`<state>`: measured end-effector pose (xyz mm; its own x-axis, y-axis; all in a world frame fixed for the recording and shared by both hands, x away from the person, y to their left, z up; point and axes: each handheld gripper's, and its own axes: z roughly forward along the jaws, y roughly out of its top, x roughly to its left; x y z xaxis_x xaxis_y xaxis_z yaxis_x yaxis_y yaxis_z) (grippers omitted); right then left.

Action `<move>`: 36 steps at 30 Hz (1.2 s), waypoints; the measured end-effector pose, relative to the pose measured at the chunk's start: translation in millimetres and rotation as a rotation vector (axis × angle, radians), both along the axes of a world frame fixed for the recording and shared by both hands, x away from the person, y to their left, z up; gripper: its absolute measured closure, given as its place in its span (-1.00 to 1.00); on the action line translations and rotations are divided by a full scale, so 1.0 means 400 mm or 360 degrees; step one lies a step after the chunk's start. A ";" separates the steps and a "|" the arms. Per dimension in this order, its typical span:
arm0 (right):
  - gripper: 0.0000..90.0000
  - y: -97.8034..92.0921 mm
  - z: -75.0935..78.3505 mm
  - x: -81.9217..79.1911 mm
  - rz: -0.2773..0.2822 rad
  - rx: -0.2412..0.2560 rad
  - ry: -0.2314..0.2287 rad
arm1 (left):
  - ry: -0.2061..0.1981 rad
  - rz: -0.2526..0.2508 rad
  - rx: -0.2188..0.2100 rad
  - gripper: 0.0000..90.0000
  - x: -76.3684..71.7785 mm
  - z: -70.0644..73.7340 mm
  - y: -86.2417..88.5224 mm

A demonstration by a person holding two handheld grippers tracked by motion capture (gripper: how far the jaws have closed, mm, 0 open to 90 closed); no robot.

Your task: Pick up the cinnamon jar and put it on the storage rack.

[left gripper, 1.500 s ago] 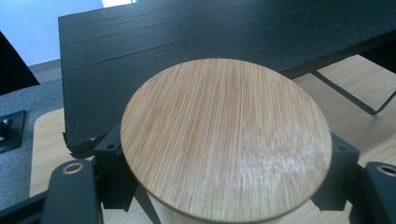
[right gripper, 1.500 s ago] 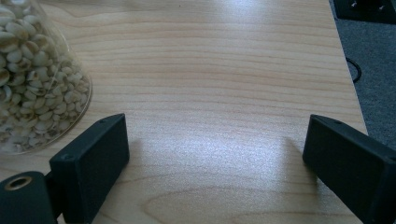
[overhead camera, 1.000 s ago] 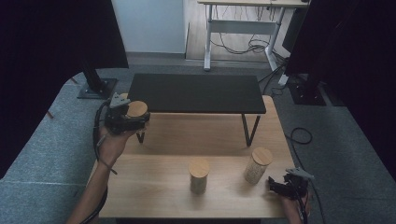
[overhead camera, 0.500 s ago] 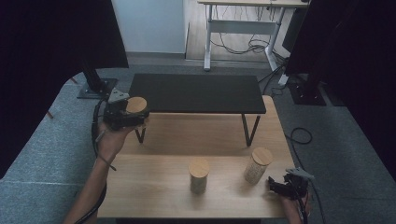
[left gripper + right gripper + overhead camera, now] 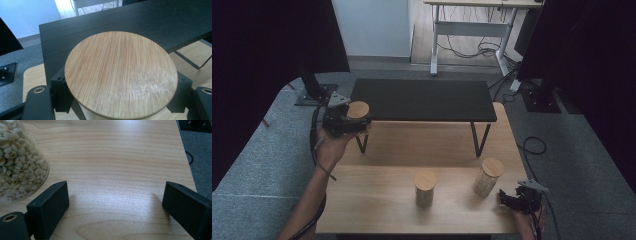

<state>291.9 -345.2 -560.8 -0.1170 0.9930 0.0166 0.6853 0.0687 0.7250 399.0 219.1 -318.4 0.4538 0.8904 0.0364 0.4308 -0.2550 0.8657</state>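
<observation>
My left gripper is shut on a jar with a round bamboo lid, held up at the left front corner of the black shelf. In the left gripper view the lid sits between both black jaws. Two more bamboo-lidded jars stand on the wooden table, one in the middle and one to the right. My right gripper rests open at the table's front right, with nothing between its fingers. The glass jar of pale beans stands just left of it.
The black shelf stands on thin metal legs over the back half of the wooden table. Grey carpet surrounds the table. A black stand base lies at back left, and a cable curls at the right.
My left gripper has carried the jar slightly up and to the right, toward the shelf's corner. The right gripper has stayed put.
</observation>
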 end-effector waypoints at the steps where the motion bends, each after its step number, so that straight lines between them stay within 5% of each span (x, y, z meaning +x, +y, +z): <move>1: -0.85 0.000 0.000 0.000 0.0000 0.0000 0.0000 | 0.0001 0.0001 -0.0003 -0.43 0.001 0.001 0.000; 36: -0.85 0.000 0.000 0.000 0.0000 0.0000 0.0000 | -0.0021 0.0031 -0.0011 -0.43 0.035 0.028 -0.009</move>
<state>291.9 -345.2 -560.8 -0.1171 0.9930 0.0165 0.6853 0.0687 0.7250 412.9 215.6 -307.2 0.4356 0.8994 0.0365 0.4240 -0.2408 0.8731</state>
